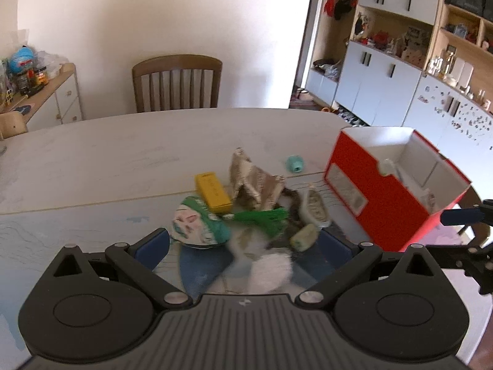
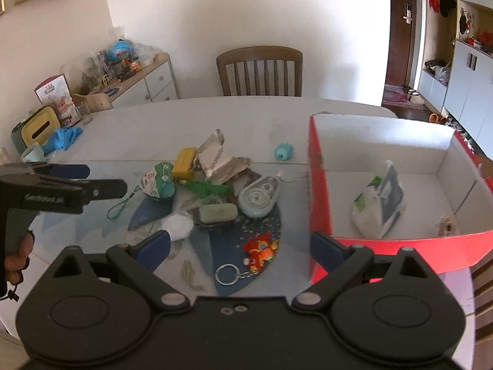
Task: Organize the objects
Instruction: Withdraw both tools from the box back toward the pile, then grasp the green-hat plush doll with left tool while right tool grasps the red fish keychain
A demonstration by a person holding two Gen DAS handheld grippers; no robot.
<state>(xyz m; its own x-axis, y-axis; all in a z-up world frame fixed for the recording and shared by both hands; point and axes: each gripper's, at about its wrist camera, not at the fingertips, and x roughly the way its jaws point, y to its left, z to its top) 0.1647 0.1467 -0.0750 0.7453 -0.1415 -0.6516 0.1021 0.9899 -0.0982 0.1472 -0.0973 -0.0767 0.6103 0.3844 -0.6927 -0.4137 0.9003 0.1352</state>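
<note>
A heap of small objects lies mid-table: a yellow box (image 1: 213, 191) (image 2: 184, 163), a patterned round pouch (image 1: 197, 225) (image 2: 158, 181), a green tassel (image 1: 265, 217), a correction tape (image 2: 259, 196), a grey-green eraser (image 2: 218, 213), a white fluffy ball (image 2: 177, 225), a teal toy (image 2: 283, 151). A red keychain toy (image 2: 259, 251) lies nearer. The red box (image 1: 379, 194) (image 2: 320, 191) stands to the right and holds a tissue pack (image 2: 379, 202). My left gripper (image 1: 243, 245) is open over the white ball. My right gripper (image 2: 240, 246) is open above the keychain.
A wooden chair (image 2: 260, 71) stands at the table's far edge. A sideboard (image 2: 144, 83) with jars stands at the left. A yellow tissue holder (image 2: 38, 129), a blue cloth (image 2: 63, 140) and a cup (image 2: 32, 155) sit on the table's left. Cabinets (image 1: 385, 74) line the right wall.
</note>
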